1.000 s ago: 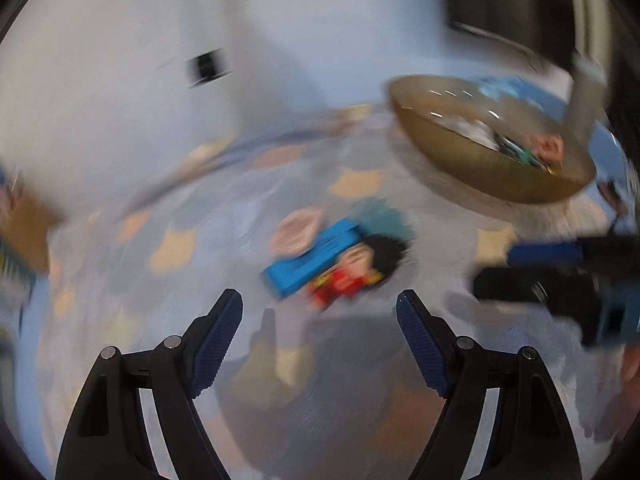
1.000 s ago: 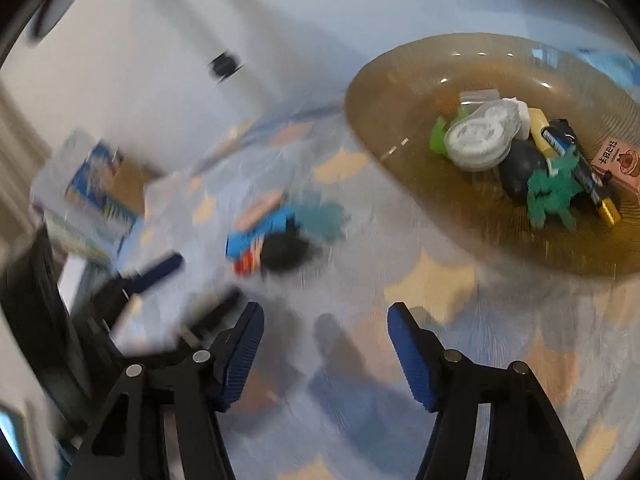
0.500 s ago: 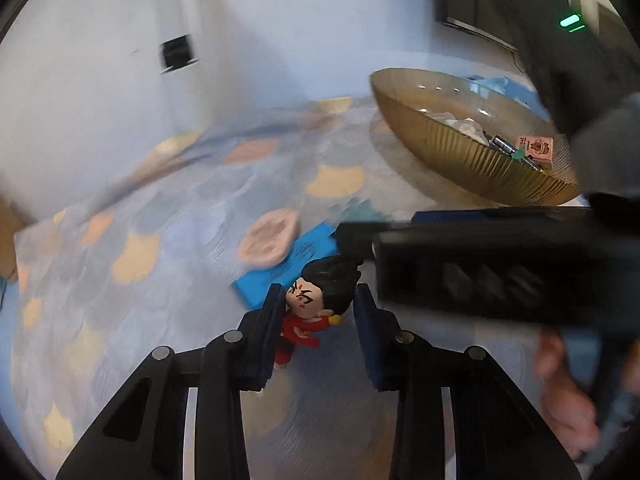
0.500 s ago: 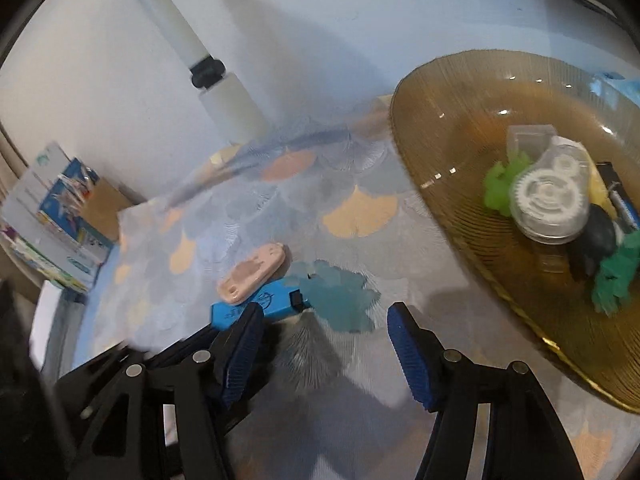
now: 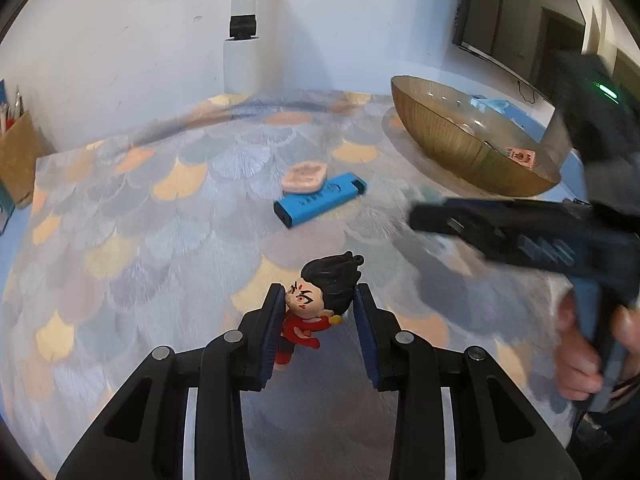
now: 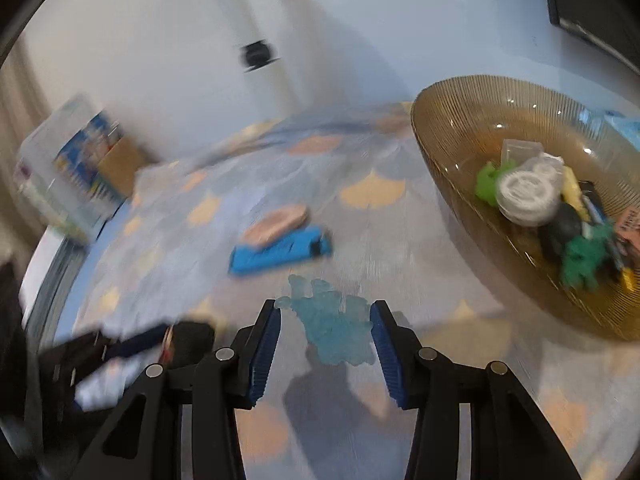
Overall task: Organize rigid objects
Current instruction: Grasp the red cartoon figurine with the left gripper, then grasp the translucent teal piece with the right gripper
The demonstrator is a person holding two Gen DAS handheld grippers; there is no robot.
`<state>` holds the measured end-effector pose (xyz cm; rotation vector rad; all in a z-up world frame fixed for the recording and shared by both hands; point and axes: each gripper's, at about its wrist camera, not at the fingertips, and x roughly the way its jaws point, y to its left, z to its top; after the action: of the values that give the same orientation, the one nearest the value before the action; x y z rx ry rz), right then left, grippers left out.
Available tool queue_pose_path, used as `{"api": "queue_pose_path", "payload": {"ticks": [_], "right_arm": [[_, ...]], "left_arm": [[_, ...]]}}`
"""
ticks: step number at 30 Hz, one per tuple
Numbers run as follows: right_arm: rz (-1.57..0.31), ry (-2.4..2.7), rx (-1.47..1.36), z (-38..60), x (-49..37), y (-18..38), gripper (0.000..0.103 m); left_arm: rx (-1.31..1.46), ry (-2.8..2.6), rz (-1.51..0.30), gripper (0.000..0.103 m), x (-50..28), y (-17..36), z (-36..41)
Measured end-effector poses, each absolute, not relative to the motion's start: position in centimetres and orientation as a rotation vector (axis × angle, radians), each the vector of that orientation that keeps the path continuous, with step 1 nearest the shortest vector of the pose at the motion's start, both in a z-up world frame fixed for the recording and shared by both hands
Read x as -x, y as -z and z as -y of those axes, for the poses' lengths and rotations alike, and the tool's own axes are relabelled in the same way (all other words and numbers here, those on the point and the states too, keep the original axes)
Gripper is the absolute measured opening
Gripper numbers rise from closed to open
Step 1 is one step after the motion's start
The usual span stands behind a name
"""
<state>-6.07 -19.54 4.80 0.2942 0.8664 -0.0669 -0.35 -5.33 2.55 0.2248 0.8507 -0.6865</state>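
Tabletop [image 5: 120, 216] covered in a cloth of grey, peach and pale blue fan scales, seen from two wrist cameras. Left gripper [image 5: 319, 316] low in the left view, its blue-padded fingers [image 5: 272, 328] clamped on a small toy figure [image 5: 316, 304] with black hair and a red outfit, head between the pads, legs hanging below the left pad. Beyond it on the cloth, a blue rectangular case [image 5: 320, 199] lying flat, with a pink oval piece [image 5: 304, 172] touching its far edge. Further right, an amber ribbed glass bowl [image 5: 452, 148] holding small items. Right gripper [image 6: 325, 330] having just been closing, its fingers [image 6: 383, 340] on either side of a translucent pale blue toy [image 6: 332, 320] lying on the cloth; right pad at the toy's edge, left pad perhaps just clear, hard to tell through the blur. Same bowl [image 6: 448, 128] to the right in that view, with green figures, a white round case and other bits inside. A hand [image 5: 580, 352] on the right gripper's handle at the left view's edge.
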Motion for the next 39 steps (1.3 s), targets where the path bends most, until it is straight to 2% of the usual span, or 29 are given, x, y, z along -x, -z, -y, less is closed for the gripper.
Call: {"api": "queue_pose_path", "payload": {"ticks": [6,9,11,12,13,15,20,27,29,31,32,33,39], "right_arm": [[-0.933,0.057,-0.074,18.1,11.0,-3.2,0.046],[-0.922,0.034,-0.088,18.8,12.4,-2.9,0.046],[-0.928,0.018,-0.089,19.3,13.2,-2.7,0.046],[-0.94,0.004,-0.098,19.4,13.5,-2.5,0.051],[-0.935,-0.012,-0.108,19.7,14.1,-2.5,0.06],[-0.926,-0.024,-0.121,20.0,14.9,-2.6,0.064],[-0.937,-0.02,-0.133,19.7,14.4,-2.8,0.064],[-0.956,0.037,-0.05,18.3,11.5,-2.6,0.064],[-0.952,0.042,-0.054,18.3,11.0,-2.4,0.06],[-0.938,0.059,-0.036,18.0,10.7,-2.4,0.042],[-0.931,0.066,-0.032,18.0,10.7,-2.4,0.038],[-0.921,0.077,-0.032,18.0,10.8,-2.5,0.038],[-0.857,0.106,-0.084,19.4,13.1,-4.0,0.038]], "left_arm": [[-0.229,0.637,-0.851,0.033,2.0,-2.1,6.0],[-0.224,0.657,-0.858,0.043,3.0,-2.3,6.2],[-0.239,0.685,-0.854,0.045,4.1,-2.6,6.2],[-0.246,0.712,-0.856,0.048,4.8,-2.7,6.1],[-0.242,0.744,-0.864,0.051,5.2,-2.9,6.0],[-0.216,0.823,-0.916,0.074,5.6,-3.0,5.7],[-0.227,0.757,-0.884,0.076,5.6,-3.3,5.6],[-0.26,0.676,-0.921,0.076,2.9,-1.1,6.1],[-0.29,0.649,-0.922,0.073,2.8,-0.5,6.7],[-0.312,0.65,-0.904,0.063,3.3,-0.6,7.1],[-0.319,0.651,-0.895,0.043,3.5,-0.7,7.3],[-0.33,0.652,-0.893,0.028,3.6,-0.8,7.4],[-0.299,0.662,-0.874,0.029,3.9,-2.0,8.4]]}}
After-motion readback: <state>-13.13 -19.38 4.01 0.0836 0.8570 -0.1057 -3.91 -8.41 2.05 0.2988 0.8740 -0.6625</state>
